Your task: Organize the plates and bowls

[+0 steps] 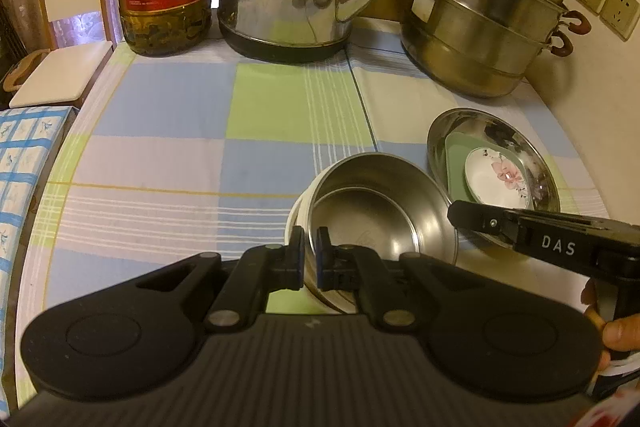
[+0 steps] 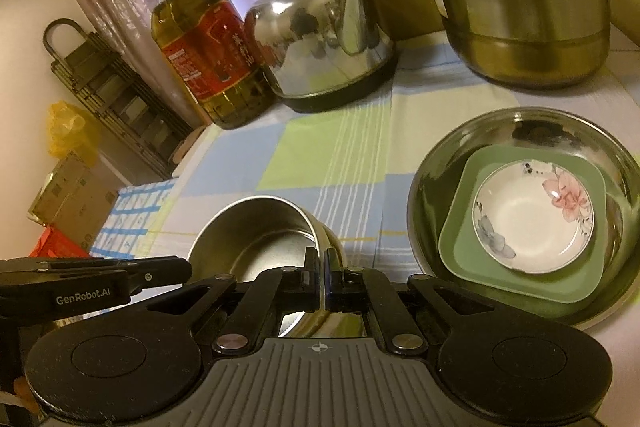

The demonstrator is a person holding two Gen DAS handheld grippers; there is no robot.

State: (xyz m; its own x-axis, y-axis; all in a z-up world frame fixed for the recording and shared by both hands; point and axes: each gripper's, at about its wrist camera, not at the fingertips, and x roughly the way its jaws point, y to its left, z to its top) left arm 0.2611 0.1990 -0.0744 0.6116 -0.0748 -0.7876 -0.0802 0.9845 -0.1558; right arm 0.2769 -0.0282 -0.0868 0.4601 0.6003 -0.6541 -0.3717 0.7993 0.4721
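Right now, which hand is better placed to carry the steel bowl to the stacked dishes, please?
Probably right: its claw grips the round steel bowl's rim on the side nearest the wide steel basin.

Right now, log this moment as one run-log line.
left gripper: shut on steel bowl rim | right gripper: shut on same rim | bowl tilted | steel basin: green plate, floral dish
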